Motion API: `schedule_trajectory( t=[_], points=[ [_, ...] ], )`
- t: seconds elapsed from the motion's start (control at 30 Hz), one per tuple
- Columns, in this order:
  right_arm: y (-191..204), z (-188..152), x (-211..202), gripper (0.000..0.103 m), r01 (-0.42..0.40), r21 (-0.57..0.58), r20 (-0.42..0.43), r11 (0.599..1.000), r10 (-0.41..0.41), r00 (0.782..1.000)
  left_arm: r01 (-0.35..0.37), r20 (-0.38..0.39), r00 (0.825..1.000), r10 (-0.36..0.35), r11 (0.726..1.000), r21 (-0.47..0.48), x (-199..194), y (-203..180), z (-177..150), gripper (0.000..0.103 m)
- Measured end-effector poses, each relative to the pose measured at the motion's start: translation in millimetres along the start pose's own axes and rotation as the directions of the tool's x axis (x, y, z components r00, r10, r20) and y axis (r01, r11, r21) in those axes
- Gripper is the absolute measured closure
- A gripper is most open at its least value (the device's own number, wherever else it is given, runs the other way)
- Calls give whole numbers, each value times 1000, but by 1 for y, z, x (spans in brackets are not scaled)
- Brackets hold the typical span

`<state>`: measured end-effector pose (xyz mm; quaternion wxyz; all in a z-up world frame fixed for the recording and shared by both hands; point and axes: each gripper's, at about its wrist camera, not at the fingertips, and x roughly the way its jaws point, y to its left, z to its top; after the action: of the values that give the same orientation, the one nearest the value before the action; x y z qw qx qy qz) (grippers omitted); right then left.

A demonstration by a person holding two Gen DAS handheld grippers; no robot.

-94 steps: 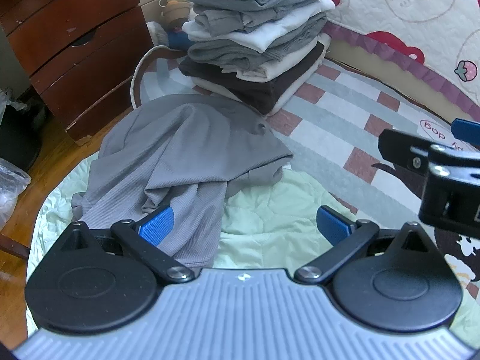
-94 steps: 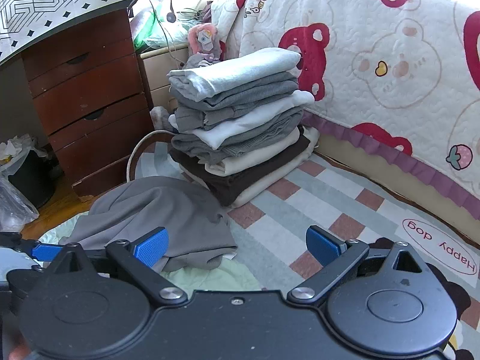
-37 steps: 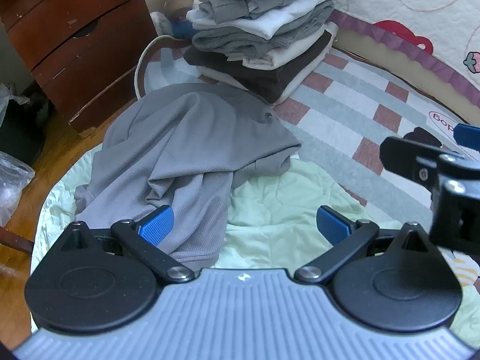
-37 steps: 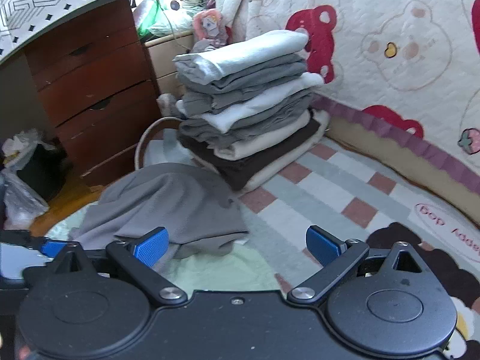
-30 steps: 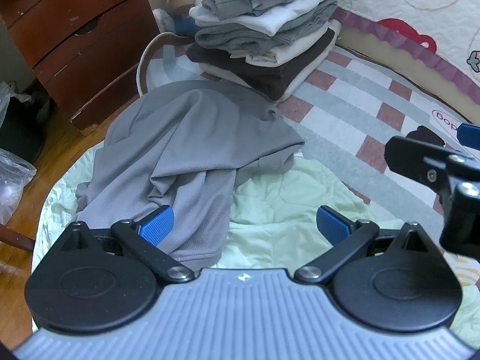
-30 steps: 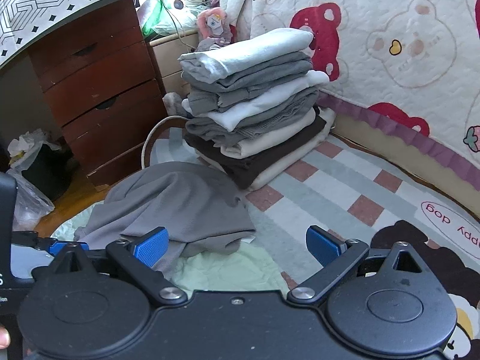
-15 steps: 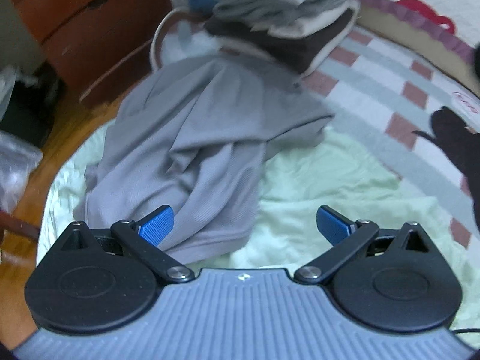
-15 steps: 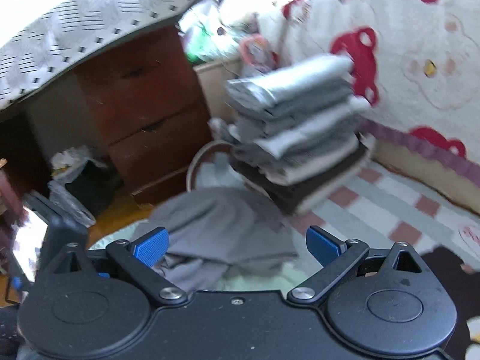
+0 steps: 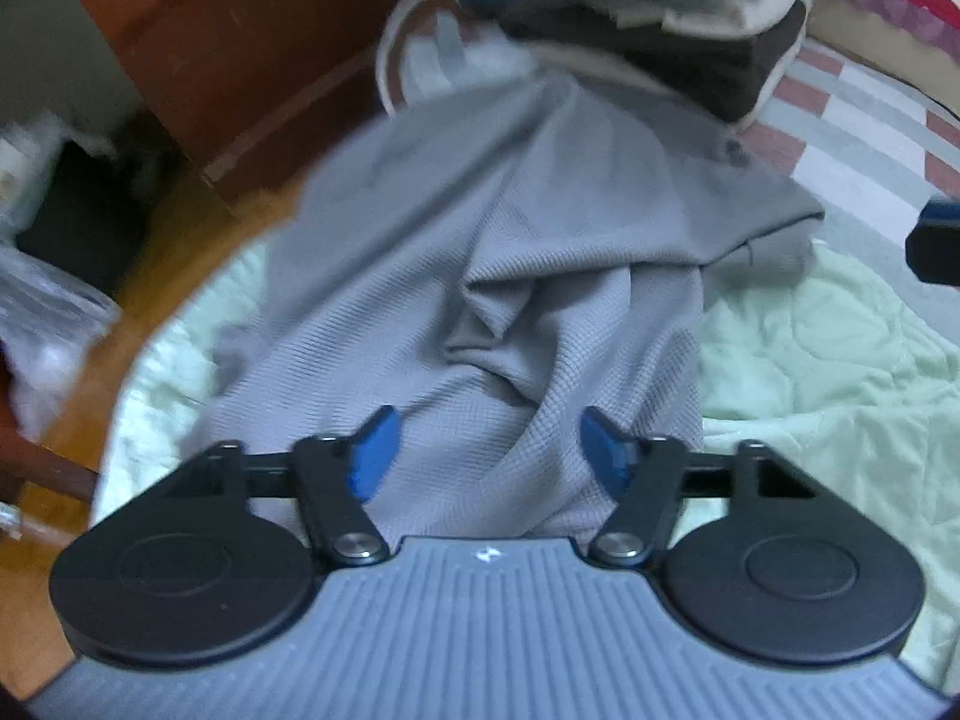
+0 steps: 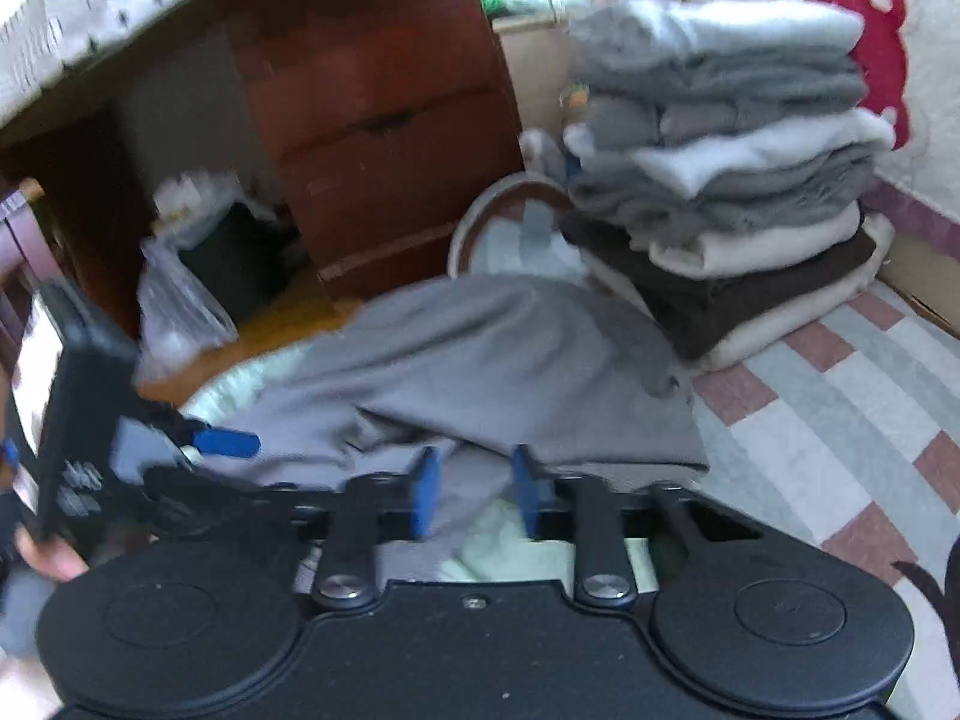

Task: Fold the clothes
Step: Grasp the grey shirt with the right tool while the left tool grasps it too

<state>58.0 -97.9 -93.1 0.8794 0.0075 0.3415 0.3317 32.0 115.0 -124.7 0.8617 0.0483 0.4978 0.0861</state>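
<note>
A crumpled grey garment (image 9: 540, 252) lies on a pale green mat (image 9: 810, 348). My left gripper (image 9: 489, 456) is low over its near part; its jaws are closing, the waffle-knit cloth lies between the blue pads, and they stand apart from it. In the right wrist view the garment (image 10: 480, 348) spreads ahead. My right gripper (image 10: 474, 492) is at its near right edge, jaws closing to a narrow gap with a grey fold and green mat between them. The left gripper (image 10: 222, 441) shows at the left there. The right gripper's tip (image 9: 936, 246) shows at the left view's right edge.
A tall stack of folded clothes (image 10: 720, 150) stands behind the garment on a checked rug (image 10: 810, 420). A dark wooden chest of drawers (image 10: 372, 120) is at the back left, with a plastic bag (image 10: 174, 300) on the wooden floor beside it.
Both grippers have dropped toward the grey garment and their jaws have narrowed from wide open. The right view has swung left; the left gripper now straddles the near cloth.
</note>
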Motion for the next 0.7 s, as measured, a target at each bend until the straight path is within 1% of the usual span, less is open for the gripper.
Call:
schedule_trajectory(
  t=[0.03, 0.07, 0.17, 0.23, 0.27, 0.3, 0.33, 0.37, 0.4, 0.43, 0.47, 0.53, 0.6, 0.67, 0.7],
  points=[
    [-5, -2, 10, 94, 19, -9, -13, 1000, -19, 1000, 18, -15, 1000, -18, 1000, -13, 8, 2, 4, 60],
    [-10, -4, 18, 94, 38, -22, -26, 999, -39, 999, 19, -20, 1000, -20, 1000, -9, 13, 1, 6, 64],
    [-19, -11, 38, 93, 93, -84, -61, 992, -99, 993, 3, 50, 999, -4, 1000, 29, 17, -8, 4, 64],
    [-21, -18, 49, 88, 139, -140, -89, 980, -153, 984, 19, 86, 996, -22, 999, 35, 21, -12, 0, 63],
    [-22, -20, 54, 88, 156, -159, -102, 975, -173, 980, 28, 94, 995, -32, 999, 37, 24, -13, -2, 62],
    [-25, -23, 57, 82, 159, -151, -116, 976, -177, 977, 28, 100, 994, -32, 999, 42, 26, -13, -3, 61],
    [-30, -25, 61, 71, 158, -128, -131, 979, -175, 976, 19, 112, 993, -25, 999, 48, 27, -13, -4, 61],
    [-35, -26, 65, 67, 155, -96, -144, 983, -168, 975, 8, 123, 992, -14, 999, 50, 28, -12, -4, 57],
    [-40, -27, 69, 60, 150, -60, -153, 987, -158, 976, -1, 121, 993, -5, 999, 48, 29, -11, -3, 45],
    [-46, -27, 74, 56, 143, -23, -162, 989, -145, 976, -6, 111, 994, 0, 999, 49, 30, -10, 0, 40],
    [-51, -27, 79, 54, 132, 18, -173, 991, -127, 977, -6, 109, 994, 1, 999, 46, 32, -8, 4, 39],
    [-66, -28, 92, 53, 89, 131, -194, 987, -62, 979, 12, 112, 994, -14, 1000, 23, 34, -3, 7, 36],
    [-82, -28, 105, 49, 72, 241, -201, 968, -22, 979, 66, 95, 993, -66, 998, 1, 40, 2, 9, 27],
    [-96, -28, 117, 48, 75, 329, -192, 941, -11, 981, 126, 49, 991, -125, 992, -24, 51, 5, 6, 19],
    [-102, -28, 124, 43, 71, 366, -183, 928, -3, 983, 143, 33, 989, -142, 989, -26, 56, 4, 5, 17]
  ],
)
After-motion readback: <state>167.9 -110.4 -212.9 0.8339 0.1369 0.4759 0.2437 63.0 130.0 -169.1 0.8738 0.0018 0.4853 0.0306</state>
